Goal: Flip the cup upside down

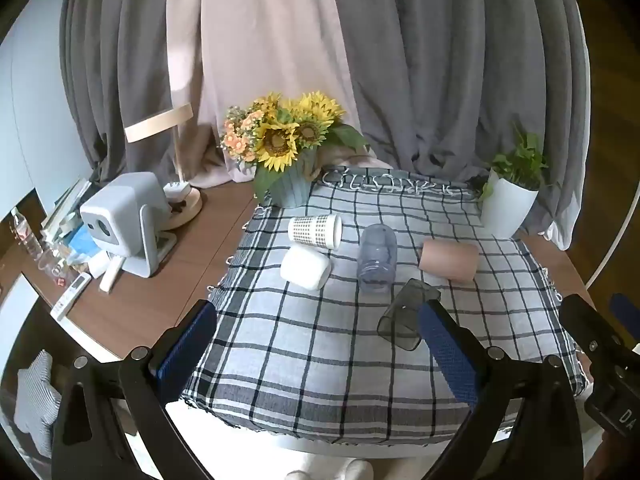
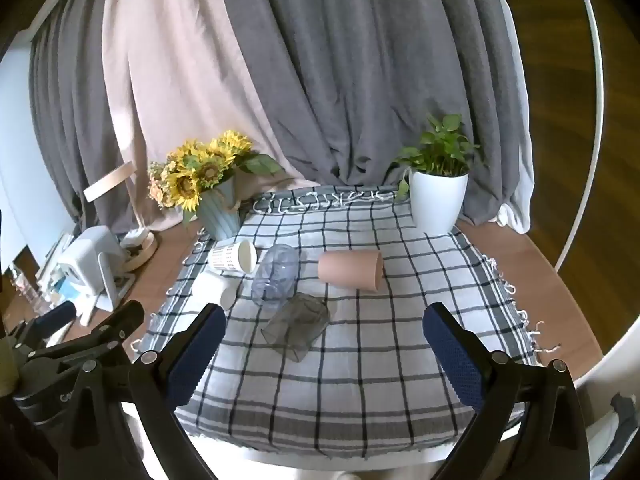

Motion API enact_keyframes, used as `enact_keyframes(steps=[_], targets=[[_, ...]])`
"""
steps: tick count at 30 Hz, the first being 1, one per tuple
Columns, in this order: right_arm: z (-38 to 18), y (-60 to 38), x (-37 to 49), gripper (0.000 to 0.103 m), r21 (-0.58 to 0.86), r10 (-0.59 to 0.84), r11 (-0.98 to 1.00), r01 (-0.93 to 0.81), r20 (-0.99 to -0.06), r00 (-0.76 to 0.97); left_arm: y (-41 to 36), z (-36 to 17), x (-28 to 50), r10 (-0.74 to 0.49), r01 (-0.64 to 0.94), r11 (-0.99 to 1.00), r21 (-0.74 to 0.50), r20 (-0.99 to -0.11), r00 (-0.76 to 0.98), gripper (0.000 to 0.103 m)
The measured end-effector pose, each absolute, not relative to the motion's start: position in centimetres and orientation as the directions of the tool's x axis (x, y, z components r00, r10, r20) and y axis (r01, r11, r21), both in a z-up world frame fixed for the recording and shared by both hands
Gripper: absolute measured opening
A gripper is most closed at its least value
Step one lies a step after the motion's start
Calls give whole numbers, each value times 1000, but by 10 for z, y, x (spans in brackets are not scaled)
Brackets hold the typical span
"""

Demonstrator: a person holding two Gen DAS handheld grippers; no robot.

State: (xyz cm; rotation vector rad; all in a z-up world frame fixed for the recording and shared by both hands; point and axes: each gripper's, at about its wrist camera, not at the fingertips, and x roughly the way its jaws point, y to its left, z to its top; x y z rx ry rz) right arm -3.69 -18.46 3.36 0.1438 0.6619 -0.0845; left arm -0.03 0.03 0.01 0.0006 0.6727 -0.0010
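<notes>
Several cups lie on their sides on a checked cloth (image 1: pixel 320 360) (image 2: pixel 360 360): a dotted white cup (image 1: pixel 315 231) (image 2: pixel 233 256), a plain white cup (image 1: pixel 305 267) (image 2: pixel 214 289), a clear bluish cup (image 1: pixel 377 263) (image 2: pixel 276 276), a pink cup (image 1: pixel 449 260) (image 2: pixel 351 270) and a smoky grey cup (image 1: pixel 404 316) (image 2: pixel 297 327). My left gripper (image 1: pixel 316 340) is open and empty above the cloth's near part; its right finger overlaps the grey cup. My right gripper (image 2: pixel 324 344) is open and empty, the grey cup just beyond its jaws.
A sunflower vase (image 1: pixel 290 188) (image 2: pixel 220 210) and a white plant pot (image 1: pixel 506 208) (image 2: pixel 438 202) stand at the cloth's back corners. A white projector (image 1: pixel 124 224) (image 2: pixel 90 268), lamp and clutter sit left on the wooden table. Curtains hang behind.
</notes>
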Motion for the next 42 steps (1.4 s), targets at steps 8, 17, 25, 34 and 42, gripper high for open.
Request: enact_keyframes(steps=[8, 17, 25, 34, 42], targets=[[35, -184, -36, 100, 107, -27, 987, 118, -620, 784, 0, -4, 2, -9, 14, 1000, 3, -628, 778, 103], [33, -184, -37, 100, 117, -33, 984, 134, -620, 784, -10, -1, 3, 6, 15, 999, 29, -626, 780, 103], [30, -186, -36, 100, 120, -31, 984, 134, -621, 783, -10, 0, 4, 6, 16, 999, 29, -626, 780, 103], [34, -183, -33, 100, 119, -29, 984, 132, -622, 782, -10, 3, 6, -7, 24, 1000, 18, -628, 778, 103], [33, -183, -34, 100, 118, -30, 984, 133, -624, 781, -12, 2, 4, -6, 23, 1000, 20, -626, 780, 103]])
